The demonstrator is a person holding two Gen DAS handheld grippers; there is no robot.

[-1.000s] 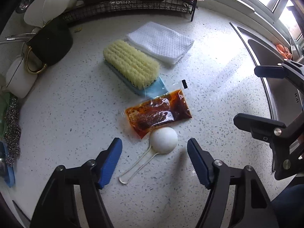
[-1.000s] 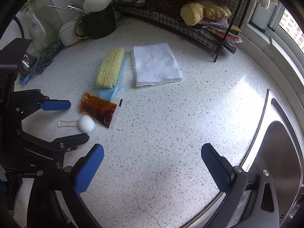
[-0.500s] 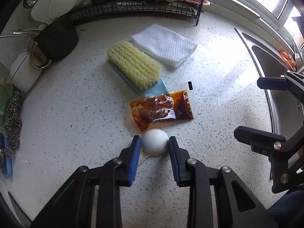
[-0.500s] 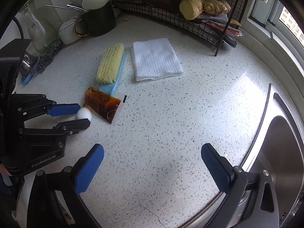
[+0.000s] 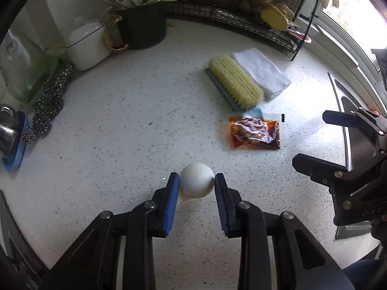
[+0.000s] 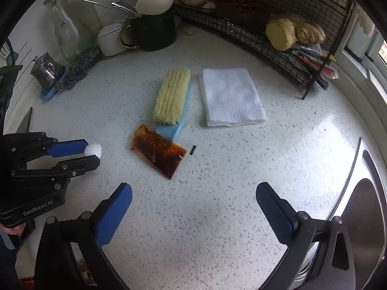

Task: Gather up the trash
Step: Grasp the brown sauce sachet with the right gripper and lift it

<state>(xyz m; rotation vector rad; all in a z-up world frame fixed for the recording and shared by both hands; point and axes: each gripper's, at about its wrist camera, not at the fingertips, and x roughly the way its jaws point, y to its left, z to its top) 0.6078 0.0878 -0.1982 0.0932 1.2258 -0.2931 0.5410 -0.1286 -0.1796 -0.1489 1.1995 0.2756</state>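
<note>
Gripping the round bowl of a white plastic spoon (image 5: 197, 183), the left gripper (image 5: 196, 185) has its 2 blue pads pressed on either side of it, the jaws narrow after closing on it. The spoon's thin handle runs back under the gripper, mostly hidden. In the right wrist view the spoon (image 6: 93, 149) sits at the pad tips, away from the sauce packet (image 6: 158, 153); whether it touches the speckled bench (image 6: 217, 205) I cannot tell.

The right gripper (image 6: 193, 205) has its jaws wide with nothing between them, above bare bench on the near side of the sauce packet.

The sauce packet, filled with red-brown oil, lies flat on the bench. A scrubbing brush (image 6: 171, 96) with yellow bristles and a light blue base lies just beyond the packet, the base's end touching or overlapping the packet's clear edge. A folded white cloth (image 6: 231, 97) lies beyond the packet too, beside the brush. A small black scrap (image 6: 192, 149) sits just beside the packet's clear corner.
</note>
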